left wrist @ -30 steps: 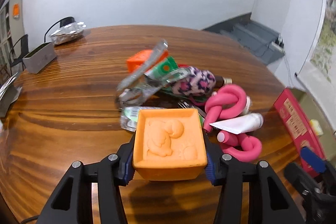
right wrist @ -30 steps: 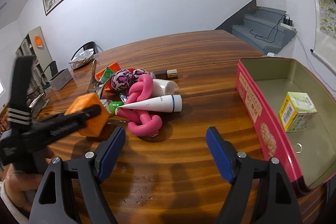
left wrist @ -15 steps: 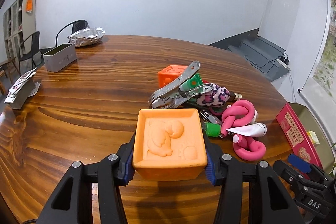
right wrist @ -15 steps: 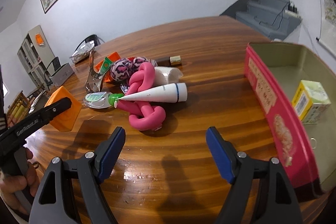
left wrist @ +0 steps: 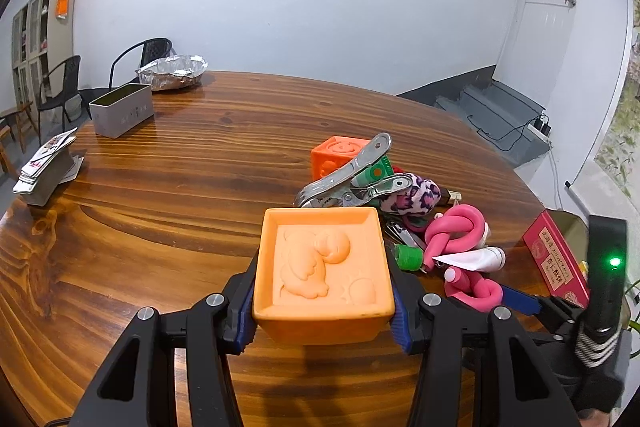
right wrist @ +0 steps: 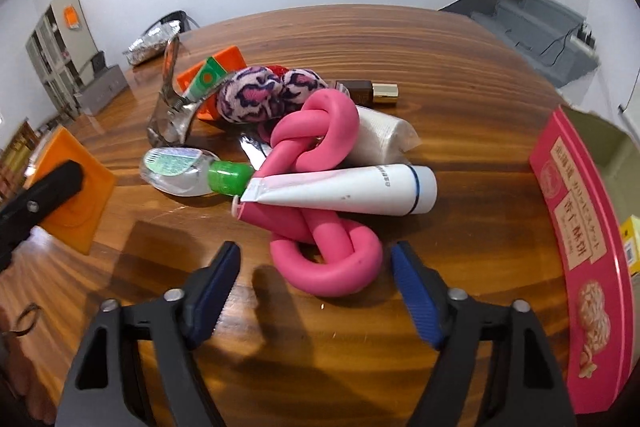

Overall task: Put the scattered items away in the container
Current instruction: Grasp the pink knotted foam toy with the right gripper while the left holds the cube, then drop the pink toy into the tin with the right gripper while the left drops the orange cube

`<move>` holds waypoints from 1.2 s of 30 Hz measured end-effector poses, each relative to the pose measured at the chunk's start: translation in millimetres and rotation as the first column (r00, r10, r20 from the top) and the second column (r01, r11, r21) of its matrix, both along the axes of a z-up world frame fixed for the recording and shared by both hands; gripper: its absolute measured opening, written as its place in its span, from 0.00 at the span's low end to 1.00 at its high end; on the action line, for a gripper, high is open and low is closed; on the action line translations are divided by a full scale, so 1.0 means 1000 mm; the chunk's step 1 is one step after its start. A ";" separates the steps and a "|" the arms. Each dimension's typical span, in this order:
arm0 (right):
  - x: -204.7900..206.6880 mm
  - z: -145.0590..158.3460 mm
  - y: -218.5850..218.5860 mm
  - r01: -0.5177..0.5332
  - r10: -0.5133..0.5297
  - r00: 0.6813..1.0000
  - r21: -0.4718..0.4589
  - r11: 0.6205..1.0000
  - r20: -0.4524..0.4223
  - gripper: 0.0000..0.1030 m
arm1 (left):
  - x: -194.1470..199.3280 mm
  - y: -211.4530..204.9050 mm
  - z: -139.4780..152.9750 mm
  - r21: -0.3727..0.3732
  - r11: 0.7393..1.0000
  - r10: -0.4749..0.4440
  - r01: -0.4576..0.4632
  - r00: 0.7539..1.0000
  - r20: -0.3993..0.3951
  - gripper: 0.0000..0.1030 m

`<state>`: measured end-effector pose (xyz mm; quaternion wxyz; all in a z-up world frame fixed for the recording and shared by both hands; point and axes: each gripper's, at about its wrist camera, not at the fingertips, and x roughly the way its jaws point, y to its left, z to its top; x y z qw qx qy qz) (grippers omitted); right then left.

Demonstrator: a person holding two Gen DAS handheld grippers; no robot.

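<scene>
My left gripper (left wrist: 322, 301) is shut on an orange soft cube (left wrist: 324, 267) and holds it above the table; the cube also shows at the left of the right wrist view (right wrist: 76, 195). My right gripper (right wrist: 316, 279) is open, just in front of a knotted pink foam roller (right wrist: 320, 195) with a white tube (right wrist: 344, 193) lying across it. The pile also holds a clear bottle with a green cap (right wrist: 188, 171), a leopard-print scrunchie (right wrist: 260, 95), a metal clip (right wrist: 172, 107) and a second orange cube (right wrist: 216, 67). The red tin (right wrist: 580, 247) stands at the right.
A small brown bottle with a gold cap (right wrist: 368, 91) and a white packet (right wrist: 380, 139) lie behind the pile. A grey box (left wrist: 120, 109), a foil tray (left wrist: 172, 71) and a card deck (left wrist: 48, 163) sit on the far left of the round wooden table (left wrist: 180, 207). A yellow box (right wrist: 632, 243) is in the tin.
My right gripper has moved forward and down toward the pink roller, away from the tin. My left gripper has drawn back and up with the orange cube still held.
</scene>
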<state>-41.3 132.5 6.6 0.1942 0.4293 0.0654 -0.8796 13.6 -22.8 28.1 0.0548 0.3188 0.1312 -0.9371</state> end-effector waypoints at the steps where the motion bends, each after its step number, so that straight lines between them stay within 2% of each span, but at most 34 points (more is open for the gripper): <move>1: 0.001 -0.001 -0.001 0.003 -0.003 1.000 0.015 1.000 -0.014 0.57 | 0.000 0.001 0.000 -0.001 1.000 -0.004 0.004 1.000 0.000 0.52; 8: 0.014 0.002 0.009 0.007 -0.008 1.000 -0.038 0.999 -0.025 0.56 | 0.000 0.003 -0.001 -0.005 1.000 -0.011 0.011 1.000 0.004 0.52; 13: 0.034 0.014 0.025 0.004 -0.009 0.999 -0.105 0.994 -0.049 0.56 | -0.001 0.009 -0.003 -0.019 1.000 -0.020 0.020 1.000 0.012 0.52; 19: 0.056 0.035 0.051 0.052 -0.067 0.994 -0.162 0.985 -0.088 0.56 | 0.002 0.020 -0.001 -0.041 0.998 -0.043 0.043 0.999 0.002 0.52; 22: 0.068 0.050 0.072 0.094 -0.118 0.984 -0.177 0.980 -0.135 0.56 | 0.003 0.025 0.001 -0.058 0.997 -0.050 0.050 0.999 -0.006 0.52; 26: 0.083 0.072 0.107 0.174 -0.212 0.956 -0.190 0.966 -0.201 0.57 | 0.006 0.038 0.002 -0.095 0.993 -0.066 0.065 0.998 -0.011 0.52; 30: 0.098 0.083 0.153 0.272 -0.315 0.917 -0.196 0.942 -0.243 0.57 | 0.010 0.051 0.006 -0.089 0.991 -0.099 0.097 0.995 -0.014 0.52; 36: 0.103 0.084 0.225 0.426 -0.469 0.854 -0.213 0.879 -0.225 0.57 | 0.017 0.075 0.015 -0.068 0.985 -0.161 0.158 0.987 -0.028 0.52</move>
